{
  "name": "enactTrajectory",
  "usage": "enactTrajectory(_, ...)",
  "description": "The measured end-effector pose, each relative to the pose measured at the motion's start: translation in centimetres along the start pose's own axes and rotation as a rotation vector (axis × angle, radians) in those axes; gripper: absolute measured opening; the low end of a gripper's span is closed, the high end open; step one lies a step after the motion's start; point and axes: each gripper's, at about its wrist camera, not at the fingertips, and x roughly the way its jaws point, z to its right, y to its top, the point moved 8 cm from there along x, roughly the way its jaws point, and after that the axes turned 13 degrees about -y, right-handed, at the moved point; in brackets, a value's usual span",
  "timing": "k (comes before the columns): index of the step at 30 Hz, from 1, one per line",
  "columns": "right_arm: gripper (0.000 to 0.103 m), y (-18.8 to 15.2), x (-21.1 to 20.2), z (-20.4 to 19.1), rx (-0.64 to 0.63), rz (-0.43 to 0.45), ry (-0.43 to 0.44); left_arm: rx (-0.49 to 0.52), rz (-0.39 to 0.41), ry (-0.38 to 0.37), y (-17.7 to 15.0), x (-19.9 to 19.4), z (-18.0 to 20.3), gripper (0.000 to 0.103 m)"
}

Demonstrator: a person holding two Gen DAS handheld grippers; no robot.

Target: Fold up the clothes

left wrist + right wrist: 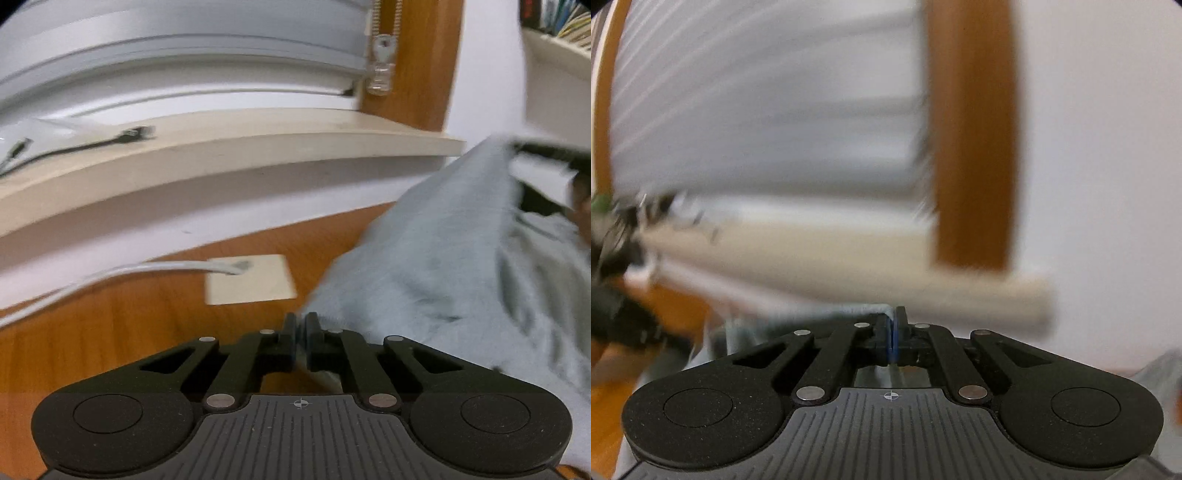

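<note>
**Fingers pinched shut on grey cloth, garment held up in the air**

The fingers of the left gripper [302, 325] are pressed together with a thin edge of the pale grey garment [436, 258] caught between them; the cloth rises from there up and to the right, hanging as a broad, slack sheet in front of a person's sleeve [543, 177] at the frame's edge. The right gripper [894, 325] is likewise closed, with a narrow strip of pale cloth nipped between its blue-lined tips, though heavy blur hides how much fabric trails from it.

Behind both sit a cream shelf [221, 155], a wooden panel [110, 332] and a white wall plate [251, 278] with a cable running into it.

By the look of it, the garment is lifted clear and stretched between the two grips, which suits either a shake-out to flatten it or carrying an edge across for a fold; the pictures do not settle which. No resting surface shows, so whatever follows needs both pinches kept firm and the cloth kept taut and level.
</note>
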Motion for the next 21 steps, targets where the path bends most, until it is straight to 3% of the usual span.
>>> enactTrajectory(4,0.001,3.7,-2.4,6.8,0.122,0.137,-0.18,-0.018,-0.004,0.022,-0.7,-0.6,-0.8,0.002)
enactTrajectory(5,0.001,4.2,-2.7,9.0,0.139,0.15,-0.264,-0.023,-0.005,0.027,-0.9,-0.7,-1.0,0.002)
enactTrajectory(7,0.001,3.9,-3.0,14.3,0.143,0.133,-0.514,-0.034,-0.005,0.038,-1.2,-1.0,-1.3,0.002)
enactTrajectory(8,0.006,3.3,-3.1,16.2,0.143,0.107,-0.587,-0.048,0.004,0.044,-1.2,-1.2,-1.4,0.003)
enactTrajectory(10,0.009,0.9,-2.7,18.4,0.137,0.017,-0.622,-0.069,0.023,0.065,-0.9,-1.8,-1.4,0.014)
enactTrajectory(12,0.037,-1.5,-2.4,20.6,0.132,-0.072,-0.656,-0.074,0.051,0.097,-0.7,-2.8,-1.1,0.033)
enactTrajectory(13,0.04,-2.5,-2.4,21.1,0.126,-0.099,-0.658,-0.068,0.062,0.114,-0.5,-3.2,-0.8,0.037)
enactTrajectory(18,0.047,-5.5,-2.8,18.7,0.085,-0.127,-0.555,0.003,0.085,0.144,0.8,-3.7,1.9,0.039)
enactTrajectory(21,0.051,-6.0,-3.5,16.9,0.105,-0.129,-0.447,0.032,0.078,0.08,1.0,-3.4,4.4,0.038)
